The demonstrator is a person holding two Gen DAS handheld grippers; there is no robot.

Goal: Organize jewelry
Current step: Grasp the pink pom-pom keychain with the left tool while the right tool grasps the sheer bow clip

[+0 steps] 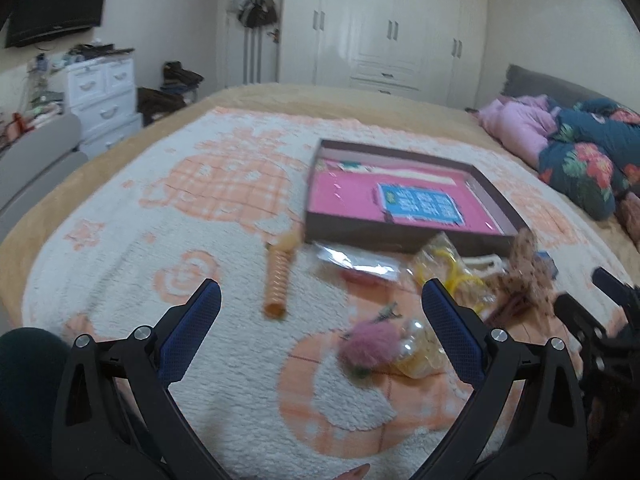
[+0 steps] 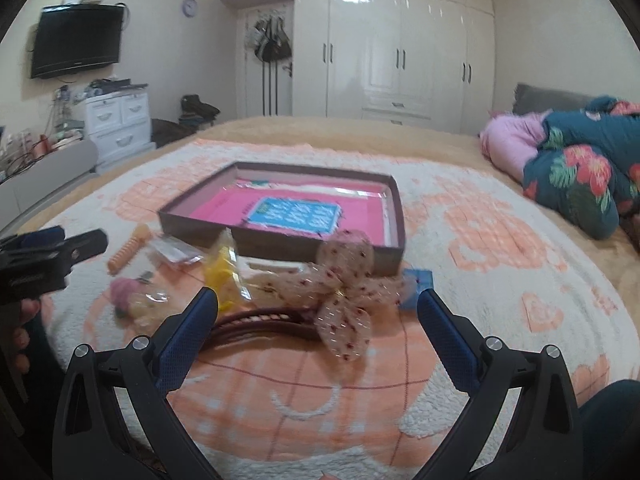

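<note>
We held the left gripper [image 1: 320, 300] and the right gripper [image 2: 318, 308] released, jaws wide apart, above the blanket [image 2: 480, 240] on the bed. The jewelry lay loose just in front of the open box [image 2: 280, 248]: a bow headband [image 2: 344, 292] between the right fingers, a pink pompom [image 1: 370, 346], an orange spiral coil [image 1: 278, 280].
</note>
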